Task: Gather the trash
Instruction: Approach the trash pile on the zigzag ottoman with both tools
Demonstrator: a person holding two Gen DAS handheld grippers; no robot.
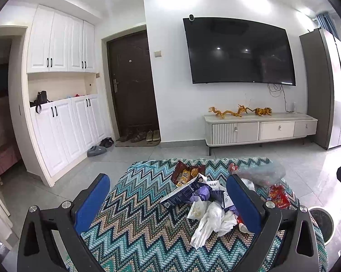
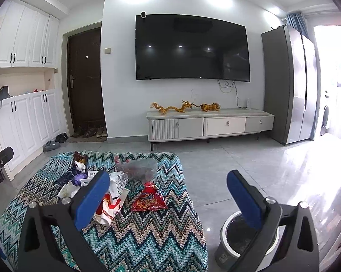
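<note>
A pile of trash lies on a table with a zigzag cloth [image 1: 134,226]: a dark red snack bag [image 1: 184,173], a blue carton [image 1: 184,193], white crumpled plastic [image 1: 210,222], a clear plastic bag [image 1: 261,173] and a red wrapper [image 1: 278,197]. My left gripper [image 1: 168,201] is open and empty above the cloth, near the pile. My right gripper [image 2: 168,197] is open and empty over the table's right edge, with the red wrapper [image 2: 148,200] between its fingers in view. A grey trash bin [image 2: 229,249] with a dark liner stands on the floor at the right.
A TV stand [image 2: 211,124] with golden figurines and a wall TV [image 2: 190,47] are across the tiled floor. White cabinets [image 1: 61,122] and a dark door [image 1: 131,83] with shoes are at the left. A grey fridge [image 2: 290,86] stands at the right.
</note>
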